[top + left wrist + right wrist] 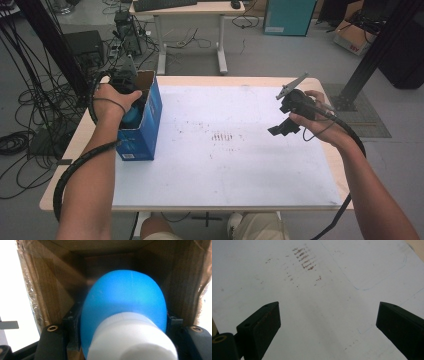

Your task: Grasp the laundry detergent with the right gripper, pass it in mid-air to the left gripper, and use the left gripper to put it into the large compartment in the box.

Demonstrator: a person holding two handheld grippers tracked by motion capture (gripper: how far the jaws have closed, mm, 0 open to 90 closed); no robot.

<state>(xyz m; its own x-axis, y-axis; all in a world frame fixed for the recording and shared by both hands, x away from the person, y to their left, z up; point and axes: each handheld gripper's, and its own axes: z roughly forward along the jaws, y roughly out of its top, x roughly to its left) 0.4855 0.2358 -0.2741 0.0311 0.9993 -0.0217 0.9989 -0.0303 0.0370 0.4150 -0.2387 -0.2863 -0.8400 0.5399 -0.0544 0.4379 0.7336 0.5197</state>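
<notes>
A blue cardboard box (147, 131) stands open-topped at the table's left edge. My left gripper (130, 102) reaches down into it and is shut on a blue bottle (133, 116). In the left gripper view the blue bottle (125, 297) and its white cap (132, 340) sit between the black jaws, with the left gripper (123, 321) surrounded by the box's brown inner walls (50, 282). My right gripper (280, 130) hovers over the right part of the white mat. Its jaws stand wide apart, and the right gripper (328, 320) has nothing between its fingers.
A white mat (225, 170) covers most of the wooden table (75, 145), with brown smudges (222, 136) near its middle. Cables and equipment (30, 125) lie on the floor at left. A desk (190, 10) stands behind, and a black post (375, 50) rises at the right.
</notes>
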